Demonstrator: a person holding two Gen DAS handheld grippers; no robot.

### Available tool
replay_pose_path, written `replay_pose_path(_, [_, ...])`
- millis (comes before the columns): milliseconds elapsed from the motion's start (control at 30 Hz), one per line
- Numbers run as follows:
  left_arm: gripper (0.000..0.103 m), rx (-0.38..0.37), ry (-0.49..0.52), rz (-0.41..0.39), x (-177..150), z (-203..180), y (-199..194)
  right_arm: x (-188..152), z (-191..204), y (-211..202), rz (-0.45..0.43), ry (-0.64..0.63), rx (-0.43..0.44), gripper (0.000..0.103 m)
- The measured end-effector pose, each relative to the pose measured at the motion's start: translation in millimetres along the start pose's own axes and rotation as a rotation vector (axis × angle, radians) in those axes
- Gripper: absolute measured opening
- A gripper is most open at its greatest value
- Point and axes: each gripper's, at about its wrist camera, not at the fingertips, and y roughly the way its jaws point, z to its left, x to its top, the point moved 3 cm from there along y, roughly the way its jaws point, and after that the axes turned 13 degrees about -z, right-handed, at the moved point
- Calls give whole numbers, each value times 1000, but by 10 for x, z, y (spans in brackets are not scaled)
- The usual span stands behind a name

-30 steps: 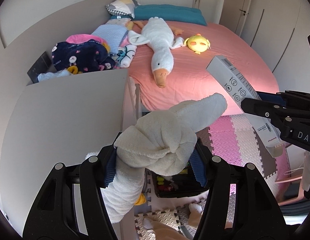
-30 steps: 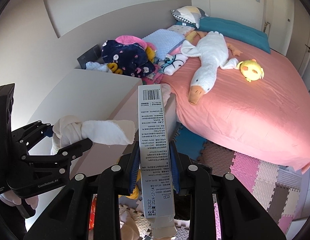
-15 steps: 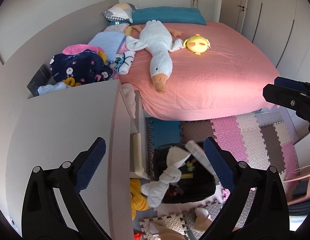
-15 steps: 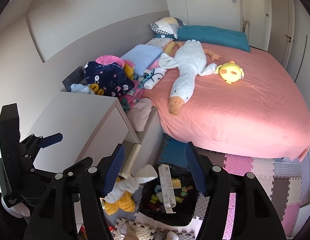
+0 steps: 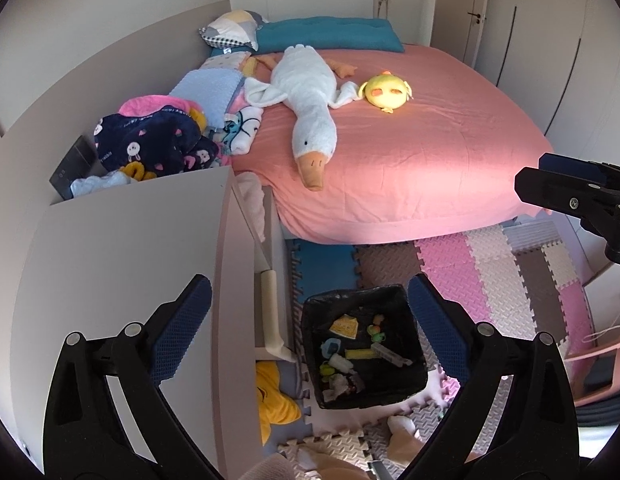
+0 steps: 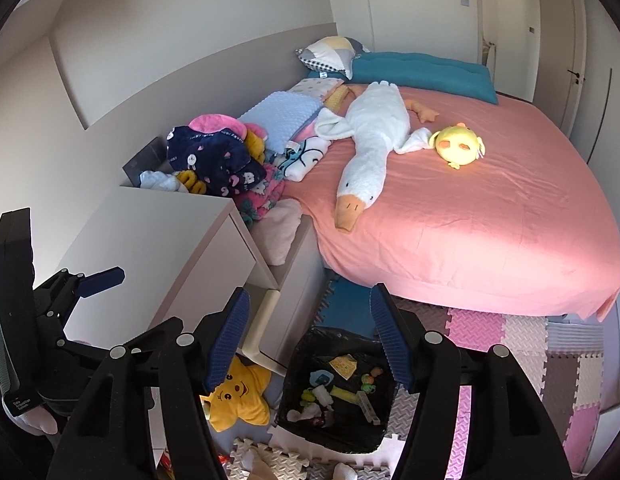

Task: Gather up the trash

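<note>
Both the left gripper (image 5: 306,332) and right gripper (image 6: 310,338) hang released and empty above the black bin (image 5: 364,346) holding the trash (image 5: 360,354); a careless descent risks tipping it.

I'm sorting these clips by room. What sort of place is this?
Most likely a child's bedroom: a wide bed with a pink sheet, a plush goose lying on it, and foam puzzle mats on the floor beside a black-lined trash bin.
</note>
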Motion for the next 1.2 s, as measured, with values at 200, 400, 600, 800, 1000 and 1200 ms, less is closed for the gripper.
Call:
replay_pose_path(200, [95, -14, -33, -6, -4, 44, -15, -18, 25, -11, 4, -3, 2, 64])
replay_pose_path(400, [95, -24, -57, -8, -11, 71, -12, -50, 42, -13, 9, -9, 2, 64])
replay_pose_path(600, [96, -30, -59, -2, -23, 66, 1, -75, 64, -13, 12, -14, 4, 64])
replay_pose_path(800, [96, -34, -64, -6, -21, 69, 9, -92, 79, -17, 12, -15, 2, 64])
replay_pose_path(1000, [96, -23, -59, -5, -11, 98, 10, -92, 80, -17, 12, -14, 3, 64])
replay_pose_path(1200, [96, -23, -51, -4, -25, 107, 1, -122, 94, -11, 21, -19, 7, 64])
